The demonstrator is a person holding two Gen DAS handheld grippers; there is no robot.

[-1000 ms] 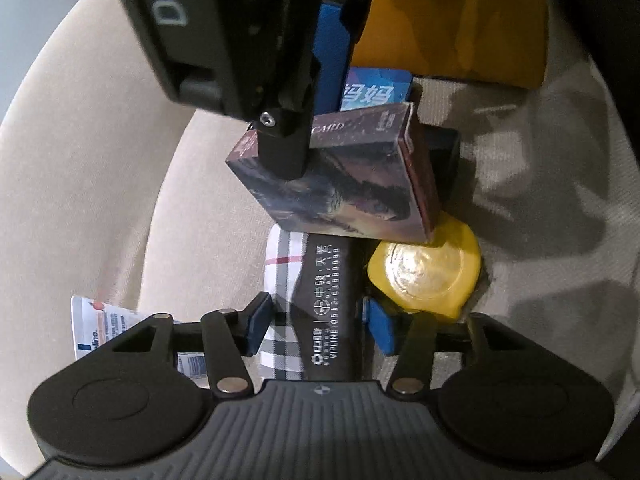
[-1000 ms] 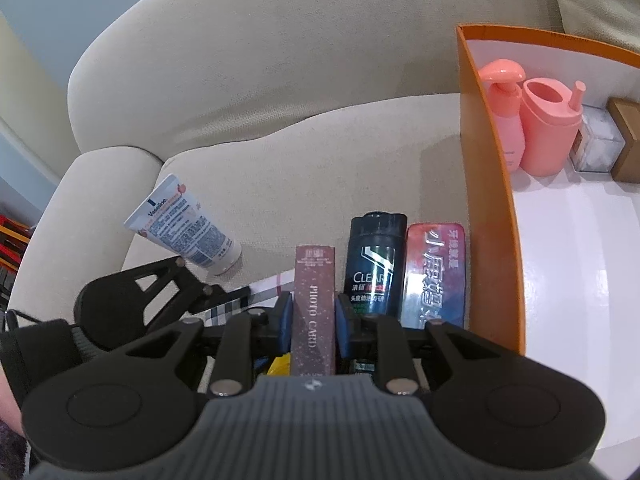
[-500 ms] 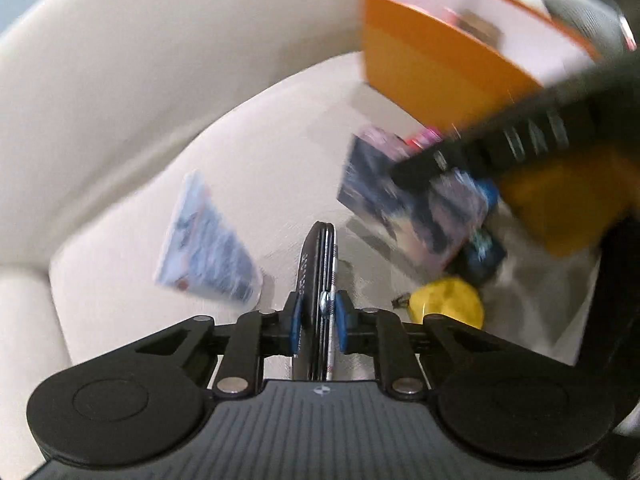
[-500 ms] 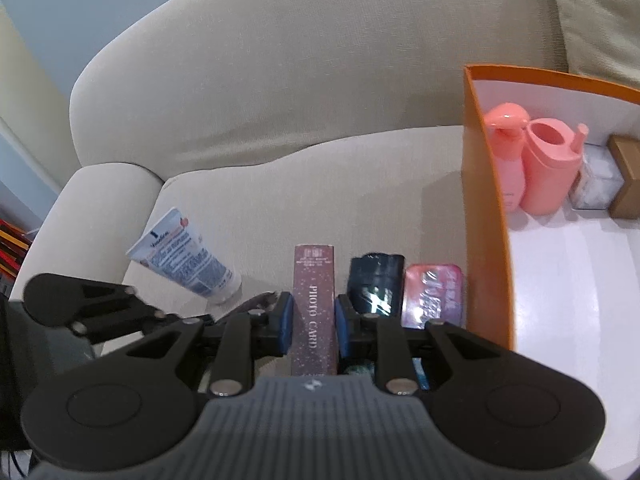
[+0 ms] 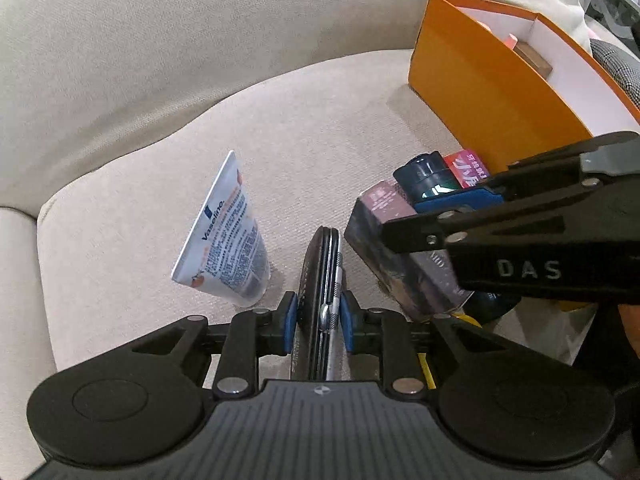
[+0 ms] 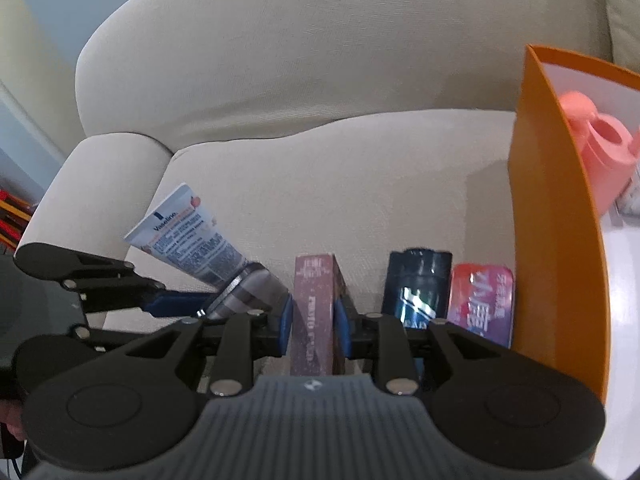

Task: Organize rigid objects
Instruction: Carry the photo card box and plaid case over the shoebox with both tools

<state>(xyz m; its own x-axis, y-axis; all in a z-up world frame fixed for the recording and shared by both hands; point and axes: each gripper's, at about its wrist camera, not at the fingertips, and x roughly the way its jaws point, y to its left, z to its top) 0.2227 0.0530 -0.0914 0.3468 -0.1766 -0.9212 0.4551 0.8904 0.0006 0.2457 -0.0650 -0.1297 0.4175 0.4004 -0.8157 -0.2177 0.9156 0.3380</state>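
Left gripper (image 5: 318, 322), a second ago wide around a flat black case (image 5: 320, 276), now pinches it edge-on, lifted, jaws easing apart slightly. Right gripper (image 6: 314, 330) still clamps the photo-card box (image 6: 316, 300); orange box (image 6: 560, 240) to its right, contents blurred, possibly pink bottles.

Both wrist cameras look steeply down, close over the sofa seat (image 5: 320, 128), sharing the cream tube (image 5: 226, 240) and orange box (image 6: 548, 208).

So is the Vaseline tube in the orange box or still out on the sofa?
Out. The Vaseline tube lies on the sofa cushion, well apart from the orange box.
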